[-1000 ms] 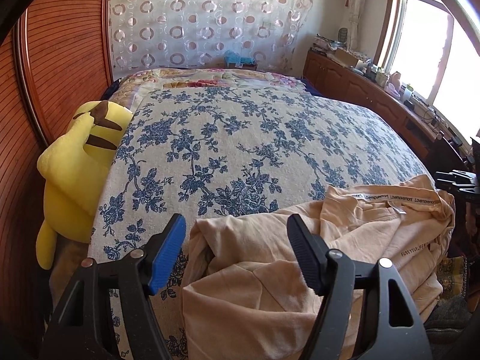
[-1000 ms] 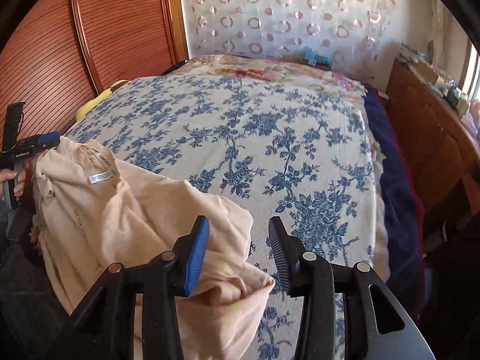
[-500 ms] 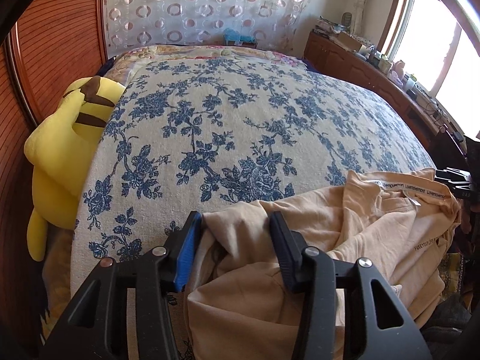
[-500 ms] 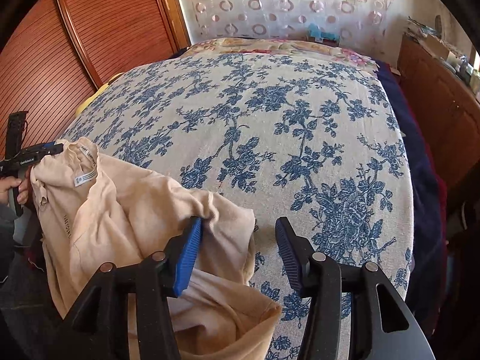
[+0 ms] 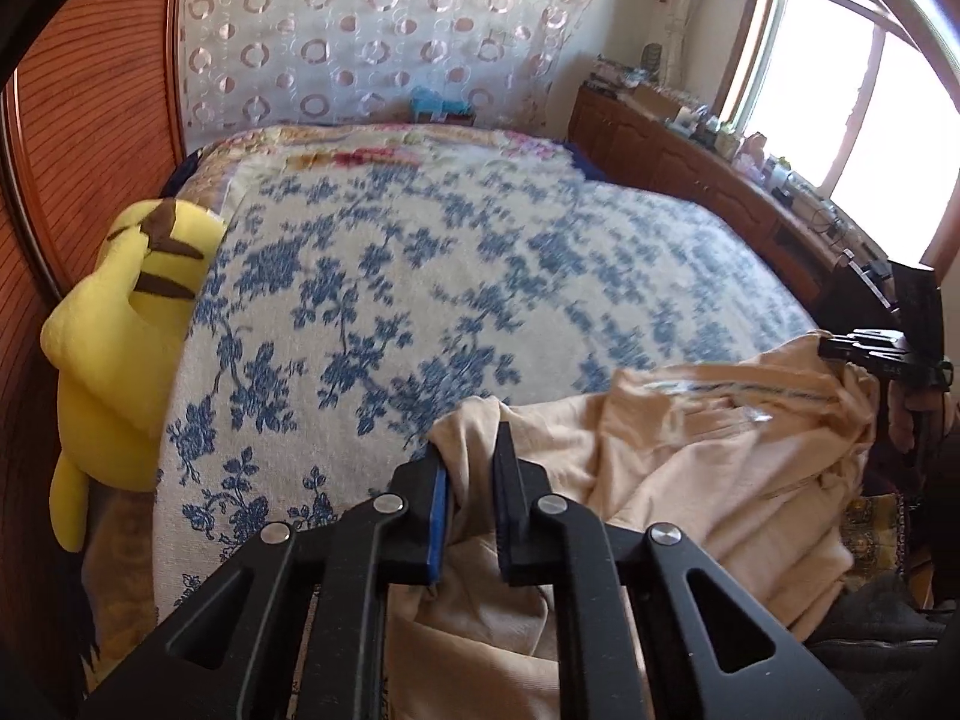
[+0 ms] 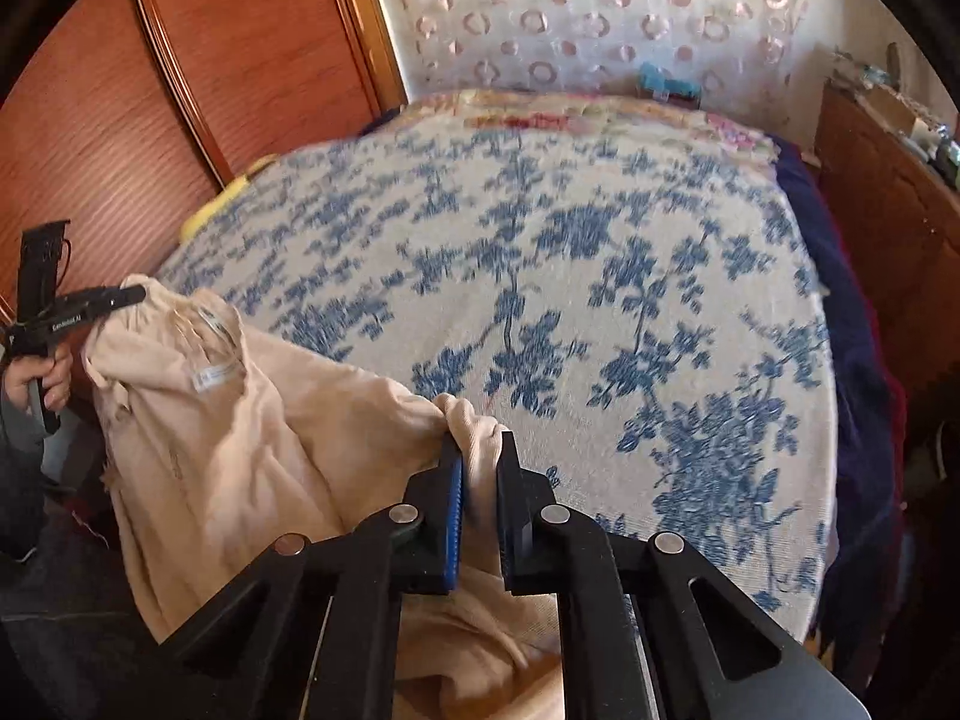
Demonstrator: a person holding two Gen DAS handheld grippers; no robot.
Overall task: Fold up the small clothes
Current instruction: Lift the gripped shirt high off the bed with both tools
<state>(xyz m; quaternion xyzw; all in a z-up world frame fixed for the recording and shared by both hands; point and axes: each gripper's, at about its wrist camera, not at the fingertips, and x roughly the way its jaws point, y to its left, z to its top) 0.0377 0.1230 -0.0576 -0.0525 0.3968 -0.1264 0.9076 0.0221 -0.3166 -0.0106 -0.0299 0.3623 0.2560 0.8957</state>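
A wide bed [image 5: 480, 276] under a cream coverlet printed with blue flowers is filling the room. A white sheer curtain with pink ring motifs [image 5: 384, 36] is hanging behind its head. Reddish ribbed wooden wardrobe doors [image 6: 198, 78] are standing along one side, with a yellow plush toy [image 5: 126, 330] leaning against the mattress. A low brown wooden cabinet [image 5: 690, 162] cluttered with small items is running beneath a bright window [image 5: 840, 90], which is letting in strong daylight.

Both grippers pinch the beige garment [image 6: 252, 438] over the bed.
Right gripper [image 6: 480, 480] clamps it at bottom centre; left gripper [image 6: 129, 295] at left edge.
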